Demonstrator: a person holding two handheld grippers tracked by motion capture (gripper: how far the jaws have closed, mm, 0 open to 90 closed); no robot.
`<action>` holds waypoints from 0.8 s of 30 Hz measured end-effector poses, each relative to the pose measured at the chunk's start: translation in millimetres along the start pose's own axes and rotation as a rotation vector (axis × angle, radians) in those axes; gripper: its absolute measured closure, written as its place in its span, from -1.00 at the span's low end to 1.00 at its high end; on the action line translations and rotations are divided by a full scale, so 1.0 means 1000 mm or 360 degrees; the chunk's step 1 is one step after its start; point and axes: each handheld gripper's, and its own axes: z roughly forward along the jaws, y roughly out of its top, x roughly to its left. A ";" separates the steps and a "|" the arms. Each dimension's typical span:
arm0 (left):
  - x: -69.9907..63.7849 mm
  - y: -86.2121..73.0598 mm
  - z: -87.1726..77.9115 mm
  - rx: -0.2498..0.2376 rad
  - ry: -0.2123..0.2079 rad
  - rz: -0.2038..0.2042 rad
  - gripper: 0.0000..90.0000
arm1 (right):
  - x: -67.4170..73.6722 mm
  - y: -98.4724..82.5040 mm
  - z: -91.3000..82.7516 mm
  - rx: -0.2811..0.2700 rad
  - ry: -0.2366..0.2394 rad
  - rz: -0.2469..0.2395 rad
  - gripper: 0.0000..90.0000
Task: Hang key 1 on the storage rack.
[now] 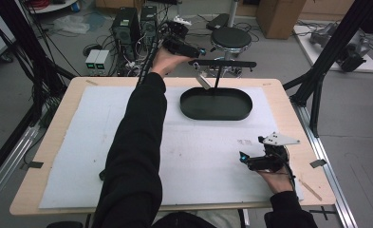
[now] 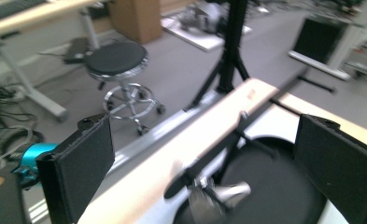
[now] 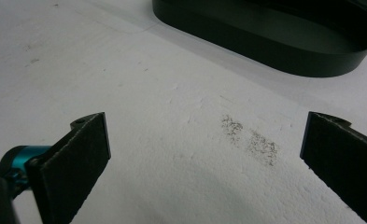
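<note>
We have our left gripper (image 1: pixel 199 51) out past the far edge of the table (image 1: pixel 56 142), beside the black stand (image 1: pixel 217 76) that rises from the oval tray (image 1: pixel 215 114); its jaws are spread wide with nothing between the pads; from the left gripper view the silver utensil (image 2: pixel 218 196) hangs off the stand's crossbar (image 2: pixel 246 126), over the tray, apart from our pads. We judge the hanging done; the utensil looks released and rests on the bar by itself, though the picture is blurred and we cannot tell how it is hooked. Our right gripper (image 1: pixel 250 159) rests at the near right of the white mat (image 1: pixel 103 142), jaws apart and empty, facing the tray; what is left, as we read it, is drawing the left arm home; nothing else lies on the mat awaiting us.
</note>
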 end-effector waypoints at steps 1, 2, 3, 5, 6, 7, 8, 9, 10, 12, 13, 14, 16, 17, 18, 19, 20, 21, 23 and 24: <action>0.001 -0.002 -0.002 0.0006 0.0000 0.0003 -0.86 | 0.000 0.000 0.000 -0.0005 -0.0003 -0.0006 -0.98; 0.003 -0.005 -0.004 0.0005 -0.0009 0.0006 -0.86 | 0.000 0.000 0.000 -0.0001 0.0001 0.0001 -0.98; 0.005 -0.009 -0.007 0.0006 -0.0021 -0.0002 -0.86 | 0.000 0.000 0.000 -0.0002 0.0000 0.0001 -0.98; 0.010 -0.016 -0.012 0.0013 -0.0031 -0.0008 -0.86 | 0.001 0.000 0.001 -0.0001 0.0004 -0.0002 -0.98; 0.012 -0.020 -0.015 0.0017 -0.0030 -0.0004 -0.86 | 0.001 0.000 0.001 0.0004 0.0008 -0.0001 -0.98; 0.014 -0.023 -0.018 0.0022 -0.0021 0.0000 -0.86 | 0.001 0.001 0.002 0.0007 0.0006 -0.0002 -0.98; 0.017 -0.026 -0.022 0.0022 -0.0011 -0.0002 -0.86 | 0.001 0.001 0.002 0.0008 0.0009 0.0001 -0.98; 0.020 -0.030 -0.025 0.0019 -0.0012 -0.0006 -0.86 | 0.002 0.001 0.002 0.0009 0.0010 0.0001 -0.98; 0.022 -0.033 -0.028 0.0019 -0.0009 -0.0015 -0.86 | 0.002 0.001 0.002 0.0013 0.0012 0.0005 -0.98; 0.025 -0.039 -0.033 0.0027 0.0004 -0.0017 -0.86 | 0.001 0.001 0.003 0.0009 0.0011 0.0003 -0.98; 0.026 -0.042 -0.035 0.0031 0.0004 -0.0026 -0.86 | 0.001 0.001 0.003 0.0013 0.0010 0.0003 -0.98; 0.027 -0.044 -0.038 0.0036 0.0003 -0.0031 -0.86 | 0.001 0.001 0.003 0.0015 0.0009 0.0004 -0.98; 0.028 -0.048 -0.042 0.0040 -0.0005 -0.0030 -0.86 | 0.001 0.001 0.004 0.0014 0.0010 0.0004 -0.98; 0.028 -0.050 -0.044 0.0039 -0.0006 -0.0027 -0.86 | 0.001 0.001 0.004 0.0016 0.0011 0.0001 -0.98; 0.028 -0.051 -0.047 0.0037 -0.0005 -0.0026 -0.86 | 0.002 0.001 0.004 0.0018 0.0011 0.0002 -0.98; 0.029 -0.052 -0.049 0.0036 -0.0009 -0.0025 -0.86 | 0.002 0.001 0.004 0.0018 0.0013 0.0002 -0.98; 0.029 -0.053 -0.052 0.0037 -0.0009 -0.0025 -0.86 | 0.002 0.001 0.004 0.0019 0.0011 0.0000 -0.98; 0.029 -0.053 -0.054 0.0038 -0.0013 -0.0026 -0.86 | 0.002 0.001 0.004 0.0020 0.0012 0.0001 -0.98; 0.029 -0.055 -0.058 0.0041 -0.0031 -0.0026 -0.86 | 0.002 0.001 0.004 0.0020 0.0013 0.0002 -0.98; 0.028 -0.056 -0.061 0.0050 -0.0033 -0.0013 -0.86 | 0.001 0.001 0.004 0.0021 0.0012 0.0001 -0.98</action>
